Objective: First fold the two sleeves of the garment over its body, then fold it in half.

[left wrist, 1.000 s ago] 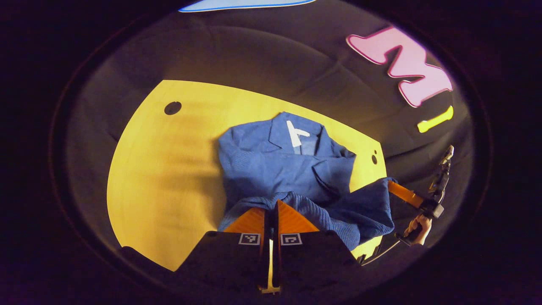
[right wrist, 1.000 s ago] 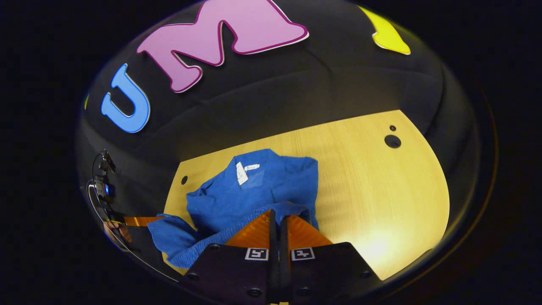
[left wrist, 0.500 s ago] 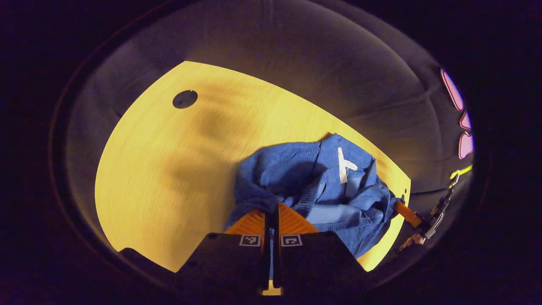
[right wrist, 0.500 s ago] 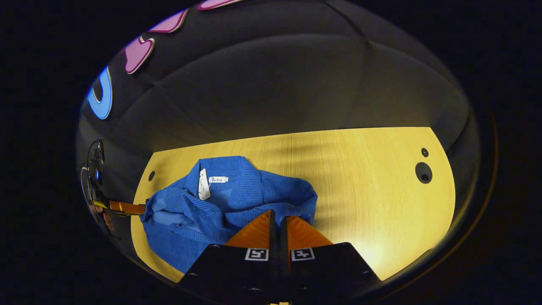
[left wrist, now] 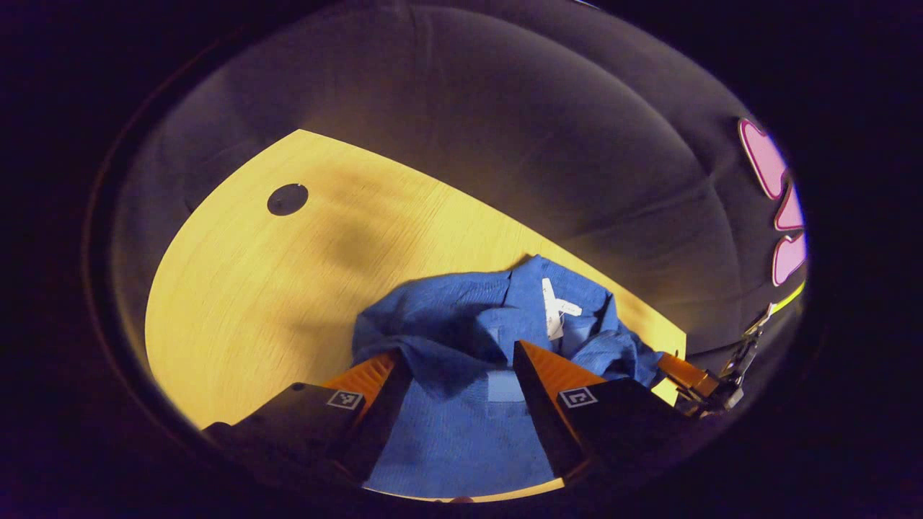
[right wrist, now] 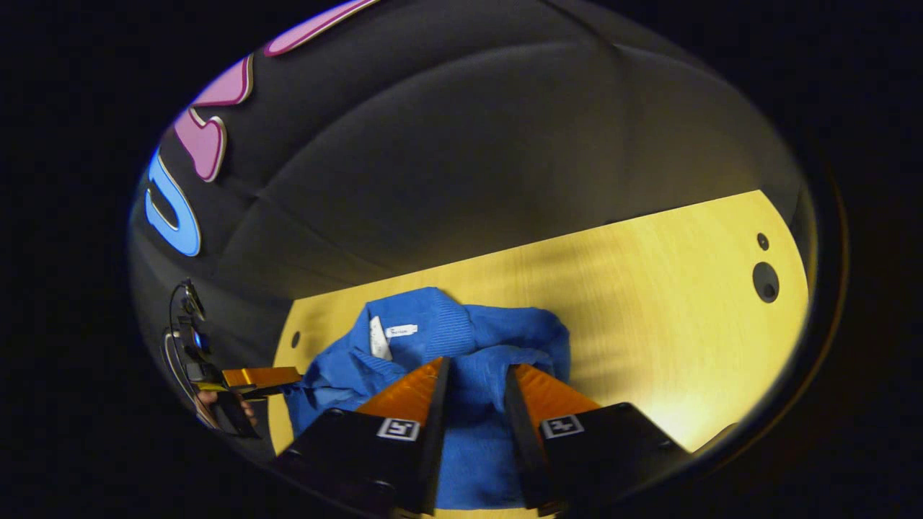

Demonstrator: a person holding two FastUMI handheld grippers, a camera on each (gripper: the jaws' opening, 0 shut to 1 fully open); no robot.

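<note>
The wooden table [left wrist: 238, 288] was the biggest thing there, lit yellow, with the booth's black cloth wall [left wrist: 505, 144] rising behind its far edge. One blue garment [left wrist: 461, 339] lay bunched on the table toward its near edge, a white neck tag [left wrist: 551, 310] showing at the collar on the far side of the heap. Two grippers were over it. The left gripper [left wrist: 458, 364] had its two orange fingers spread wide, blue cloth showing in the gap, the left finger [left wrist: 364, 375] touching a fold; whether anything was pinched, I could not tell. The right gripper [right wrist: 472, 378] also stood parted, a narrower gap, cloth between and nothing clamped. In the right gripper view a hand [right wrist: 223, 407] held the left gripper beside the garment. Round holes [right wrist: 766, 281] pierced the table's far corners
</note>
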